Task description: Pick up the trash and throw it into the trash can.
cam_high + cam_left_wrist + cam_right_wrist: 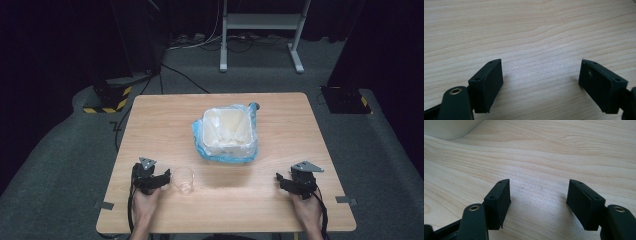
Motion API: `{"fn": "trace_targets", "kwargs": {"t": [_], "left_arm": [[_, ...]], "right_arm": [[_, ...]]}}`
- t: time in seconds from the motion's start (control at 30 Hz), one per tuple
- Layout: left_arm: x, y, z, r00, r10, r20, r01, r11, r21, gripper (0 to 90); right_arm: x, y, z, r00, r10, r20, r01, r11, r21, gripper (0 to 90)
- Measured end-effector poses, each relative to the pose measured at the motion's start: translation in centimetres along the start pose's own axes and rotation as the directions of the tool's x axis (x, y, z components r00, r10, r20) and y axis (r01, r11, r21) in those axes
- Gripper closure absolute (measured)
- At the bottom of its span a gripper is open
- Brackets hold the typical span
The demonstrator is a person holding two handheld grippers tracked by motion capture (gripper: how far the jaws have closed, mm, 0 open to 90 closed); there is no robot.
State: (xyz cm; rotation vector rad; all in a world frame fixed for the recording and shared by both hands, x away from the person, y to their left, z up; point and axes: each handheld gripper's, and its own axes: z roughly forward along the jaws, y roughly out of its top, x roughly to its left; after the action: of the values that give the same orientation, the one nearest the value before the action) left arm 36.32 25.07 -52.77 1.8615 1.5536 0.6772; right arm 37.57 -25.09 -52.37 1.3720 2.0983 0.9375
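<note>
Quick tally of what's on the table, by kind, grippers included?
Clear plastic cup: 1
White bin lined with a blue bag: 1
Handheld grippers: 2, left gripper and right gripper, both open
Total: 4

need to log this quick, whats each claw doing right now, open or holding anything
left claw: open, nothing between its jaws, bare table below.
right claw: open, holding nothing, jaws apart over the table.
</note>
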Motion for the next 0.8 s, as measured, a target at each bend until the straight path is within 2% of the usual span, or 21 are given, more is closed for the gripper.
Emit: {"fn": "trace_targets", "kwargs": {"t": [0.17, 0.3, 0.53, 0.8], "left_arm": [[0.1, 0.1, -0.4, 0.9999, 0.013, 0.009, -0.013, 0.9997, 0.019, 25.5], [0.2, 0.1, -0.7, 0.9996, 0.029, -0.002, -0.029, 0.9995, 0.013, 27.1], [0.2, 0.5, -1.8, 0.9986, 0.048, 0.023, -0.048, 0.9988, -0.008, 29.9], [0.3, 0.9, -2.8, 0.9970, 0.040, 0.066, -0.038, 0.9987, -0.033, 30.8]], "right_arm": [[0.0, 0.0, 0.0, 1.0000, -0.001, 0.000, 0.001, 1.000, 0.001, 34.7], [0.0, 0.0, 0.0, 1.0000, -0.002, 0.000, 0.002, 1.000, 0.000, 34.7], [0.0, 0.0, 0.0, 1.0000, -0.002, 0.000, 0.002, 1.000, 0.000, 34.7], [0.0, 0.0, 0.0, 1.0000, -0.001, 0.000, 0.001, 1.000, 0.000, 34.7]]}}
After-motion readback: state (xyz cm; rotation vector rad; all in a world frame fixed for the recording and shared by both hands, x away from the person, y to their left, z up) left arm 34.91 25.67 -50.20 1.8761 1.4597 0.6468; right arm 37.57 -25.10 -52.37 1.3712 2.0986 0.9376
